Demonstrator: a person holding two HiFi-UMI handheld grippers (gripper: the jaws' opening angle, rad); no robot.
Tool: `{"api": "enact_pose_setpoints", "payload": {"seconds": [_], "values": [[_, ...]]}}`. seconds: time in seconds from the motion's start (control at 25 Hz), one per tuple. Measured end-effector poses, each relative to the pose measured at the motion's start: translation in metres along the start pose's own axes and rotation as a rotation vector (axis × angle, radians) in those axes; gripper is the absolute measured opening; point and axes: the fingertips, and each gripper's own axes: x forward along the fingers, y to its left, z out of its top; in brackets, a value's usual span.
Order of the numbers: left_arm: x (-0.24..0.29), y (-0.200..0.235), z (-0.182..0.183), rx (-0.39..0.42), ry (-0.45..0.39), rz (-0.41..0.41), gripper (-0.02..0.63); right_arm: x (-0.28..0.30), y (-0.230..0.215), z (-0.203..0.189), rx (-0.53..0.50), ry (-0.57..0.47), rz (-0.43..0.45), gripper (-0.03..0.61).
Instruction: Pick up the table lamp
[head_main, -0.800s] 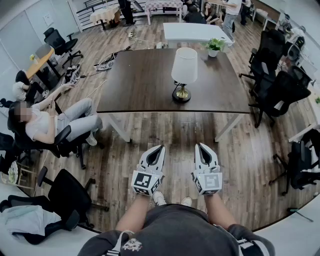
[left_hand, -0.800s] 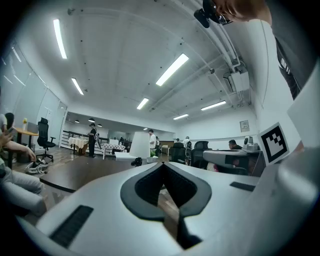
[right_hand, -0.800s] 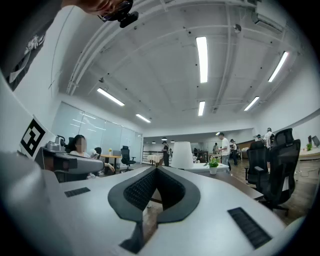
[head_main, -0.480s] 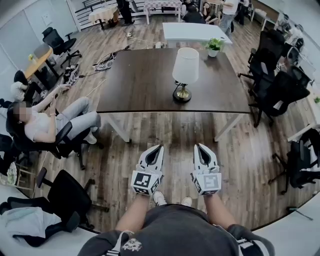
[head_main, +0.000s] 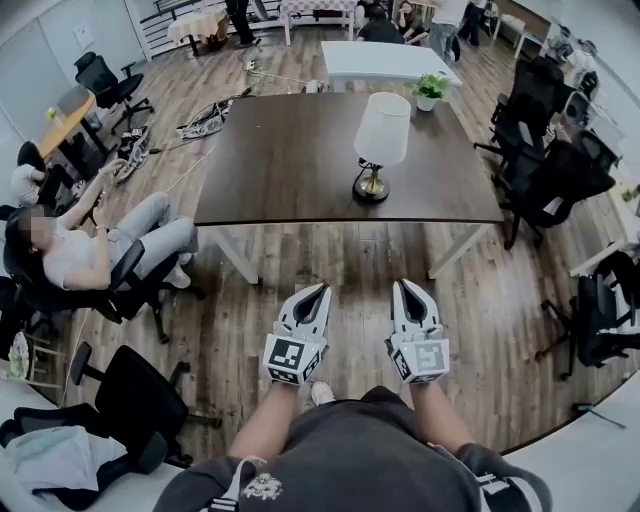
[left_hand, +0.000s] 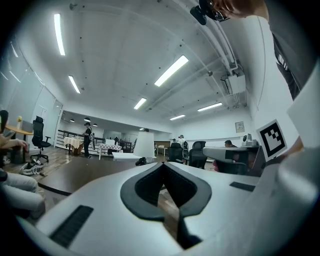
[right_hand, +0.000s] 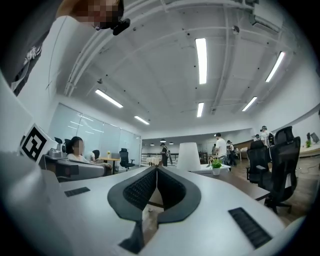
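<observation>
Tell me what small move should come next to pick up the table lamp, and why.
Probably walk forward toward the dark table: the table lamp stands on it, with wooden floor between the table and both grippers. The left gripper and right gripper are shut and empty, so opening can follow.

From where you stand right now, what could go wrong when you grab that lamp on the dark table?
The table lamp has a broad shade on a thin stem over a small base, so a nudge up high could tip it.
The left gripper and right gripper are both shut; unopened, they would shove it, not grip it.
It sits well in from the near edge of the table, an awkward reach.
</observation>
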Motion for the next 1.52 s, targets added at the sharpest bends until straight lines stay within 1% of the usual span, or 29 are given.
{"api": "enact_pose_setpoints", "payload": {"seconds": [0.2,0.32,0.56,0.84,1.0,1.52], "values": [[0.002,0.015,-0.003,-0.012,0.003,-0.023,0.008,0.017,0.011,-0.004,-0.001,0.021,0.001,0.028],[0.008,0.02,-0.007,-0.006,0.01,-0.041,0.008,0.028,0.012,-0.005,0.014,0.009,0.015,0.028],[0.029,0.04,-0.015,0.001,0.025,-0.033,0.008,0.056,0.001,-0.015,0.001,0.023,0.0,0.028],[0.075,0.061,-0.026,0.0,0.051,-0.024,0.008,0.093,-0.027,-0.035,0.027,0.04,0.001,0.028],[0.11,0.068,-0.03,-0.013,0.055,-0.02,0.008,0.118,-0.051,-0.046,0.017,0.066,0.0,0.028],[0.192,0.092,-0.039,0.014,0.086,0.012,0.008,0.191,-0.104,-0.074,0.038,0.085,0.059,0.028]]}}
